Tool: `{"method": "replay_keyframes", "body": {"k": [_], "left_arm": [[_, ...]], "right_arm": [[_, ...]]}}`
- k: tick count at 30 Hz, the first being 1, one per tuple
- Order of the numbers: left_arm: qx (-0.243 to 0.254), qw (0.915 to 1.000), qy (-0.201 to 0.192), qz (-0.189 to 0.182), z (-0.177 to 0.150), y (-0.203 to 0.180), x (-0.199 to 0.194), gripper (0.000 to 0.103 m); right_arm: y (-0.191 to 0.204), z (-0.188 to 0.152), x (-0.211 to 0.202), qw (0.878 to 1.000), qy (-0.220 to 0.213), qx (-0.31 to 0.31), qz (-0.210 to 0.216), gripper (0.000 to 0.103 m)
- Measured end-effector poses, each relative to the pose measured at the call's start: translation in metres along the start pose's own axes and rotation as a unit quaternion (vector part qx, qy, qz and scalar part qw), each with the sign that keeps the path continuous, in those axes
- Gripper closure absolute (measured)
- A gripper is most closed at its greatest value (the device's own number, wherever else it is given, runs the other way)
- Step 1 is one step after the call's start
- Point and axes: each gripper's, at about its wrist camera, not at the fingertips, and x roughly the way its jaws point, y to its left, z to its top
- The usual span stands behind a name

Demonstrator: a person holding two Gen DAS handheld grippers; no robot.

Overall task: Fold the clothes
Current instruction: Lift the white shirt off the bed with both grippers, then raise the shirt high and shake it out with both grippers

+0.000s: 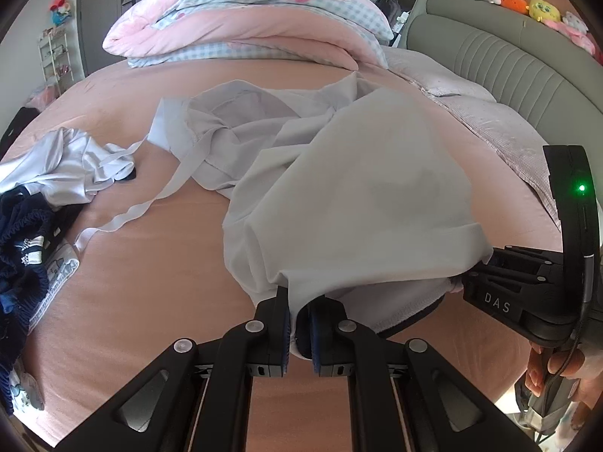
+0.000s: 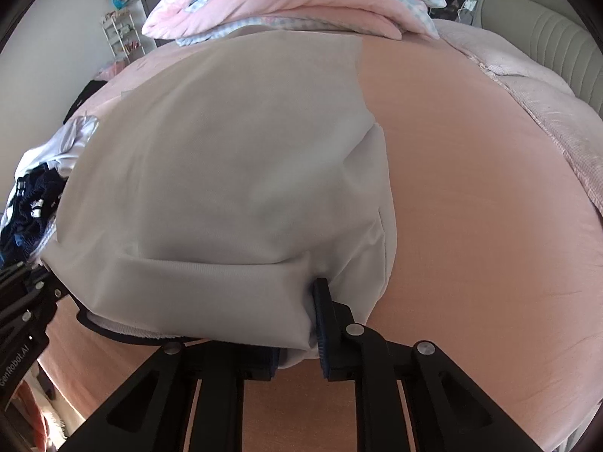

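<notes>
1. Left gripper [image 1: 297,320]: fingers [image 1: 280,316] closed down to a thin gap, pinching the near hem of the pale grey garment [image 1: 358,196]. Judged purpose: to hold one corner of that edge so the cloth can be carried or laid as a flat panel.
2. Right gripper [image 2: 301,335]: fingers [image 2: 322,316] likewise clamped on the garment's near edge, a thick roll of fabric bunched between them. It appears in the left view just right of the left gripper, gripping the same hem; a hand [image 1: 557,369] holds its handle.
3. Garment: its near edge is lifted between the two grippers; the rest drapes away from them onto the bed [image 1: 158,282], with a band and long strap trailing at its far left end. Whether this is a fold being made or a spreading-out cannot be settled.
4. Left of the garment: a heap of white and navy clothes [image 1: 41,196], loose on the bed.
5. Beyond the garment: a folded pink quilt [image 1: 245,26]. No containers are visible.
</notes>
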Motion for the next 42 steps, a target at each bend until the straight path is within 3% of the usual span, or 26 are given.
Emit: {"method": "replay_keyframes", "body": {"k": [4,7,11,24,30,36,42], "left_arm": [[-0.050,0.9986,-0.016,0.005,0.004,0.011,0.001,0.097],[-0.058,0.9975,-0.040,0.010,0.010,0.017,-0.007,0.098],[-0.029,0.9969,-0.062,0.038,0.024,0.015,-0.020,0.099],[0.023,0.9867,-0.153,0.049,0.101,-0.002,-0.084,0.099],[0.037,0.9816,-0.175,0.067,0.142,-0.008,-0.104,0.099],[0.063,0.9686,-0.219,0.100,0.184,-0.017,-0.150,0.099],[0.087,0.9460,-0.281,0.136,0.226,-0.028,-0.225,0.099]], "right_arm": [[-0.008,0.004,-0.010,0.999,-0.014,0.030,0.010,0.097],[-0.009,0.007,-0.024,0.999,-0.035,0.039,0.001,0.098],[-0.013,0.027,-0.049,0.995,-0.082,0.044,-0.024,0.098],[0.002,0.090,-0.127,0.978,-0.194,0.028,-0.076,0.098],[0.007,0.130,-0.158,0.968,-0.235,0.023,-0.089,0.098],[0.019,0.171,-0.212,0.955,-0.284,0.014,-0.084,0.099],[0.040,0.199,-0.289,0.934,-0.347,-0.013,-0.083,0.099]]}}
